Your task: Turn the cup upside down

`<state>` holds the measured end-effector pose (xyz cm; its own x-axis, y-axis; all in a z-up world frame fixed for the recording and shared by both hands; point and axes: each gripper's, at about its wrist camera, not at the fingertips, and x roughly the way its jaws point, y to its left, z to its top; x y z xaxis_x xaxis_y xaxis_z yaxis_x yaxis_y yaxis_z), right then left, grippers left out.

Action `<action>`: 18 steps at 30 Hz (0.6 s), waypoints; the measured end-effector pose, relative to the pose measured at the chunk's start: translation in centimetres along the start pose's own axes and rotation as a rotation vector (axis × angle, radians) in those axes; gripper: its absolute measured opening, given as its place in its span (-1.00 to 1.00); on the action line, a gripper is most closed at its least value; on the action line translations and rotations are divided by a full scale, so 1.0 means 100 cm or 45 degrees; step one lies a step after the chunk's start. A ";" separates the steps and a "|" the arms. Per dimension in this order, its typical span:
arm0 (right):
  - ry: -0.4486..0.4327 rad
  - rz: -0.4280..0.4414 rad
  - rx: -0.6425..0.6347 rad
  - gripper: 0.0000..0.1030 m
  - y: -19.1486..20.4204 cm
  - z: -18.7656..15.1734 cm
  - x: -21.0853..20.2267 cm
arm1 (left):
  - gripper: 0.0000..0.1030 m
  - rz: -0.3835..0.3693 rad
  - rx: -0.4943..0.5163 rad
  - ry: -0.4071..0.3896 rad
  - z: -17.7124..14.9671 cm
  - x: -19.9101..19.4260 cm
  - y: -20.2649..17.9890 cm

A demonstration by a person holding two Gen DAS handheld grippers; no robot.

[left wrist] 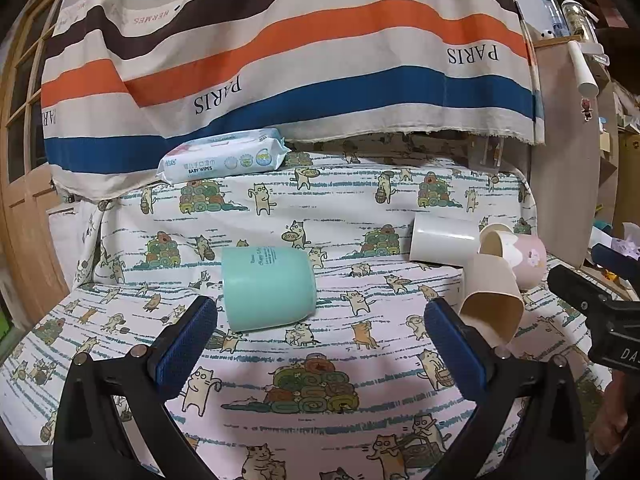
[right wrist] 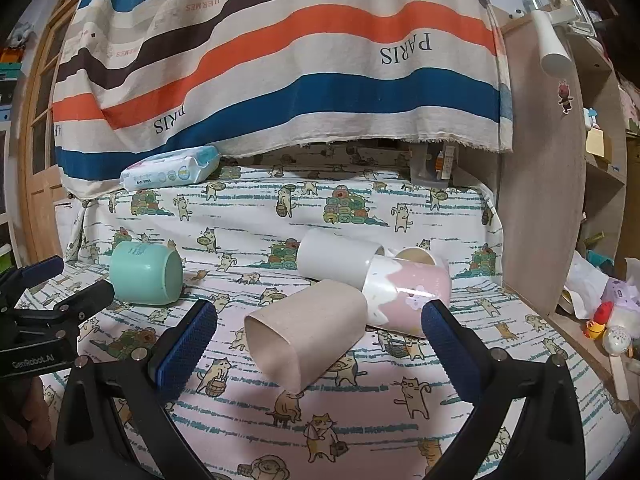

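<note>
Several cups lie on their sides on the cat-print cloth. A mint green cup lies just beyond my open left gripper; it also shows at the left of the right wrist view. A beige cup lies between the fingers of my open right gripper, its mouth toward me. Behind it lie a pink-and-white cup and a white cup. The left view shows the beige cup, pink cup and white cup at the right. Both grippers are empty.
A pack of baby wipes lies at the back left under a hanging striped cloth. A wooden panel borders the right side, with shelves and small toys beyond. The other gripper shows at each view's edge.
</note>
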<state>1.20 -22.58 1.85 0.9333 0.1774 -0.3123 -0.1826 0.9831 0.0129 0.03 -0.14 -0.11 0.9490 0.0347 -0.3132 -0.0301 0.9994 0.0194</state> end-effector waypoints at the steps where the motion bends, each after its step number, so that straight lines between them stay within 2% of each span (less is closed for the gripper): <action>1: 0.002 -0.001 0.001 0.99 0.000 0.000 0.000 | 1.00 -0.005 -0.002 -0.003 0.000 0.000 0.000; 3: 0.010 -0.006 0.004 0.99 -0.001 0.000 0.001 | 1.00 -0.014 -0.006 -0.006 0.000 0.000 0.001; 6: 0.010 -0.130 0.000 0.99 -0.001 0.000 -0.003 | 1.00 -0.006 -0.008 0.001 0.000 0.001 0.002; 8: 0.023 -0.119 -0.001 0.99 -0.003 0.002 -0.009 | 1.00 0.026 -0.029 0.009 0.000 0.003 0.006; 11: 0.145 -0.044 0.019 0.99 -0.004 0.023 -0.006 | 1.00 0.088 -0.074 0.027 0.000 0.007 0.015; 13: 0.232 0.021 0.075 0.99 -0.007 0.042 0.001 | 1.00 0.080 -0.113 0.062 -0.001 0.011 0.022; 14: 0.284 0.066 0.121 0.99 -0.010 0.052 0.008 | 1.00 0.064 -0.131 0.082 -0.001 0.014 0.026; 16: 0.359 0.234 0.245 0.99 -0.019 0.071 0.022 | 1.00 0.030 -0.160 0.121 -0.002 0.020 0.030; 18: 0.462 0.305 0.387 0.99 -0.030 0.085 0.043 | 1.00 0.022 -0.178 0.149 -0.003 0.024 0.033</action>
<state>8.36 -24.36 8.53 0.6995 0.4250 -0.5746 -0.2296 0.8950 0.3824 2.11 3.20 -1.08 0.9052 0.0447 -0.4226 -0.0973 0.9898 -0.1037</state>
